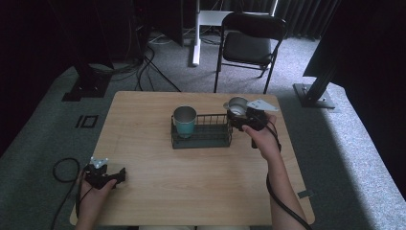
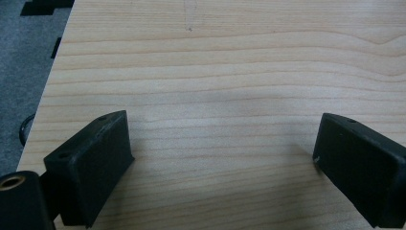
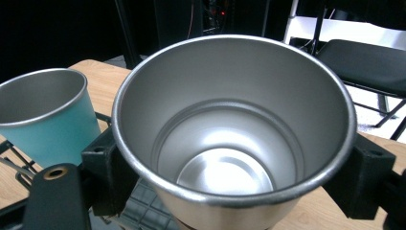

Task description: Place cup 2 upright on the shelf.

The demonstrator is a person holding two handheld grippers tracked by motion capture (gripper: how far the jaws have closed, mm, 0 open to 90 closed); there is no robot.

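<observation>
steel cup (image 3: pixel 234 129) — smooth, round — clamped in right tongs (image 3: pixel 234 191); left tongs (image 2: pixel 222 167) wide, empty.

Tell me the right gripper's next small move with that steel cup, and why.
Probably shift the steel cup left over the wire basket and lower it beside the teal cup. The right gripper holds it at the basket's right end, where the basket looks free.

The steel cup (image 3: pixel 234 139) hides its own base; the frame's edge crops it.
</observation>
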